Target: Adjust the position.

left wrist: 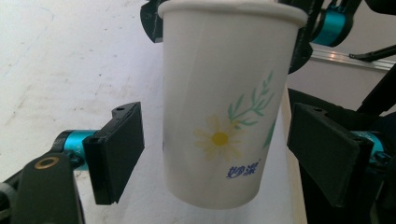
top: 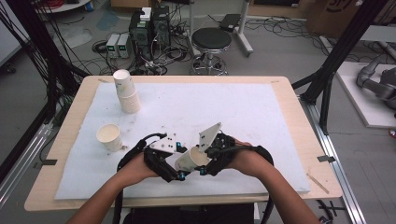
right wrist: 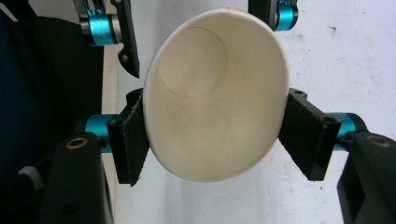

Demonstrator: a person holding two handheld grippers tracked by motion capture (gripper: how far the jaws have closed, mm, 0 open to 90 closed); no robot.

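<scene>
On the white-padded surface, near its front edge, the two claws meet around one daisy-printed paper cup. The right claw pinches the cup's rim, squeezing it oval, while the left claw stands spread, its pads either side of the cup body without touching.
</scene>
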